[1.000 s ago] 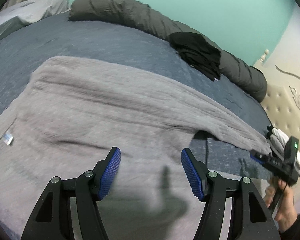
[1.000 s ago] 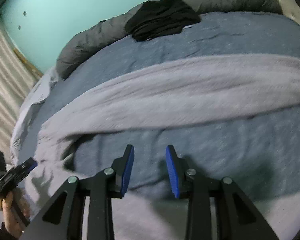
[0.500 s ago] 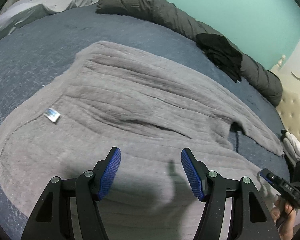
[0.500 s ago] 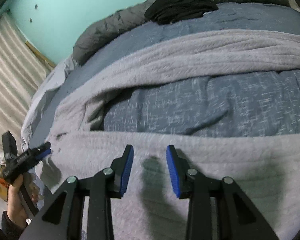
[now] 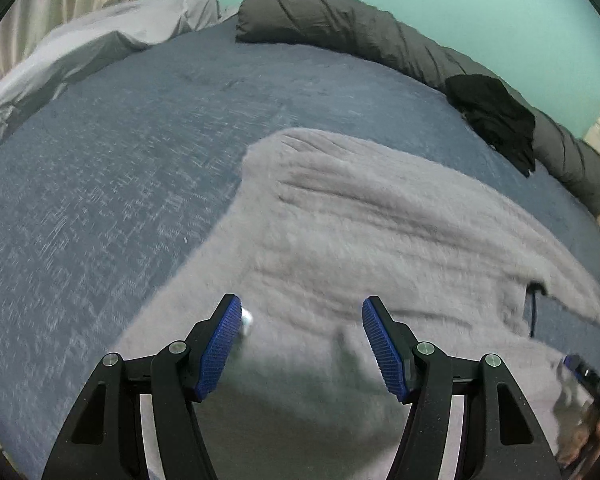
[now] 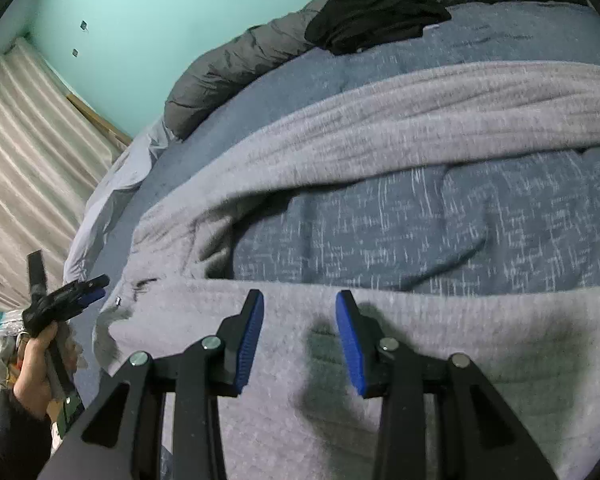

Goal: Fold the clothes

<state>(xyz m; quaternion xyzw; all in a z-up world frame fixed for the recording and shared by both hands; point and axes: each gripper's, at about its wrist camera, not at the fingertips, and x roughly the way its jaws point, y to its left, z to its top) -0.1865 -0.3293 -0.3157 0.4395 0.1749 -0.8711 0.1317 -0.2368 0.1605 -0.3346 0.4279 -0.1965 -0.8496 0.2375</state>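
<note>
A grey fleece garment (image 5: 380,240) is lying spread across the blue bed cover (image 5: 100,184), with what looks like a long sleeve (image 6: 420,108) stretching away from its body toward the dark rolled duvet (image 5: 360,36) at the far edge of the bed. Between that sleeve and the nearer grey band, a patch of blue cover is showing. A black piece of clothing (image 6: 376,12) is resting on the duvet, well apart from the grey garment.

The left gripper (image 5: 302,344) is hovering over the near part of the garment with its fingers standing wide and gripping nothing; a small white label (image 5: 247,322) is peeking out just beside its left finger. The right gripper (image 6: 300,340) is hanging over the near grey band, its fingers parted somewhat less and likewise empty.

The garment is looking open rather than folded, so the step in hand seems to be choosing hold points. The next move is likely calling for each gripper to be closing on an edge of the fleece; the thick, soft pile may be slipping or bunching.
</note>
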